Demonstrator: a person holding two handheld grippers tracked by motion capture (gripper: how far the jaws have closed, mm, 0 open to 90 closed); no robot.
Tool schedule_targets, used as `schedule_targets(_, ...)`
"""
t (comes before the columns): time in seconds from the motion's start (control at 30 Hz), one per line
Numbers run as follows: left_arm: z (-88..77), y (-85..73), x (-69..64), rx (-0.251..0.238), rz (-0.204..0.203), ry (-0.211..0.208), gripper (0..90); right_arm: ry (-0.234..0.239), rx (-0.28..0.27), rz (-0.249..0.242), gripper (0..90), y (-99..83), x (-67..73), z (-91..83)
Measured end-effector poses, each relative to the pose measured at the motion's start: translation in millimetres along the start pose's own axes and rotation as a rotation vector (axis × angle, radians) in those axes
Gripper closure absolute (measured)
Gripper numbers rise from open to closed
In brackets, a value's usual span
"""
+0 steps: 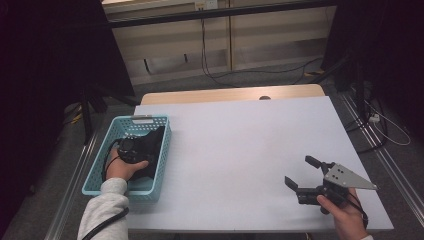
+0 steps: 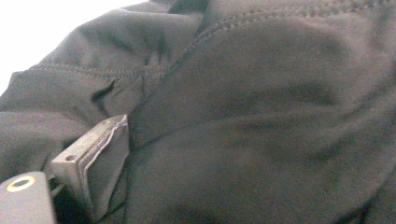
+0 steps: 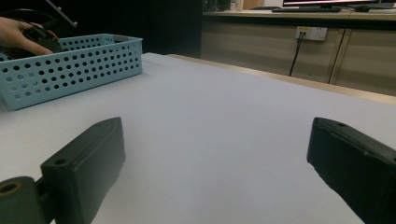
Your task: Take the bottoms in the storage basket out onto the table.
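Note:
A black cloth (image 1: 153, 142) lies bunched in a light blue perforated basket (image 1: 102, 156) at the table's left edge. My left gripper (image 1: 142, 151) reaches down into the basket, its tips buried in the cloth. In the left gripper view the dark stitched cloth (image 2: 261, 116) bulges between the jaws. It touches the one finger (image 2: 95, 154) I can see, and the other jaw is hidden under it. The jaws stand wide. My right gripper (image 1: 301, 171) rests low over the white table top (image 1: 235, 150) at the front right, open with nothing between its jaws (image 3: 215, 154).
The basket (image 3: 70, 65) shows far left in the right gripper view, with the other hand (image 3: 18, 35) at its rim. A wooden strip (image 1: 225, 94) runs along the table's far edge. Cables (image 1: 385, 125) and stand legs lie on the floor beyond.

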State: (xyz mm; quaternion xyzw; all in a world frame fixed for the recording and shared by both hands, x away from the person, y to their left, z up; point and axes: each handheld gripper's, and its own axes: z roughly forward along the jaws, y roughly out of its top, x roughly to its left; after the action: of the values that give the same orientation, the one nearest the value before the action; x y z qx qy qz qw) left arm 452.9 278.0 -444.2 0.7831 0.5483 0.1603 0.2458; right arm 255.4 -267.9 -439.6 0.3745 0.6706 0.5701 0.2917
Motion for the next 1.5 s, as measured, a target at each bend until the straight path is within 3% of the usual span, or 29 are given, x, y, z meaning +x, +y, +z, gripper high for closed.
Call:
schedule_targets(0.27,-2.3,7.4,-2.9,0.033,0.011,0.001,21.0,0.004,-0.002,-0.002,3.4,0.5,0.3,0.0)
schedule_targets(0.57,-4.7,12.2,-5.8,0.041,0.023,-0.017,42.5,0.012,-0.001,-0.006,3.4,0.4,1.2,1.4)
schedule_targets(0.8,-5.8,15.0,-7.1,0.05,-0.007,-0.028,51.9,0.006,0.002,0.001,3.4,0.1,-0.1,1.0)
schedule_targets(0.93,-7.2,14.7,-5.9,0.022,-0.06,-0.045,58.6,0.006,0.004,0.0,3.4,0.1,0.7,0.9)
schedule_targets(1.0,-7.6,14.4,-4.7,0.014,-0.062,-0.046,65.9,0.007,0.004,0.0,3.4,0.0,0.5,1.1)
schedule_targets(1.13,-8.1,15.4,-4.7,0.011,-0.09,-0.045,67.4,0.007,0.004,0.0,3.4,-0.1,0.2,1.5)
schedule_targets(1.23,-9.3,17.6,-5.0,0.01,-0.078,-0.035,68.8,0.005,0.002,0.001,3.4,0.2,0.0,1.5)
schedule_targets(1.27,-10.2,18.1,-4.5,0.008,-0.092,-0.038,69.2,0.005,0.003,0.002,3.4,0.0,-0.1,1.5)
schedule_targets(1.37,-14.5,18.0,1.2,0.0,-0.102,-0.042,70.9,0.005,0.002,0.002,3.4,0.0,-0.1,1.6)
schedule_targets(1.43,-18.0,17.8,3.7,-0.022,-0.131,-0.052,71.4,0.005,0.003,0.003,3.4,-0.1,-0.3,1.6)
schedule_targets(1.47,-21.0,18.1,6.1,-0.008,-0.114,-0.05,71.6,0.006,0.001,0.002,3.4,-0.1,-0.3,1.4)
schedule_targets(1.5,-23.4,18.4,7.1,-0.014,-0.121,-0.038,71.8,0.009,-0.002,0.003,3.4,0.0,-0.5,1.3)
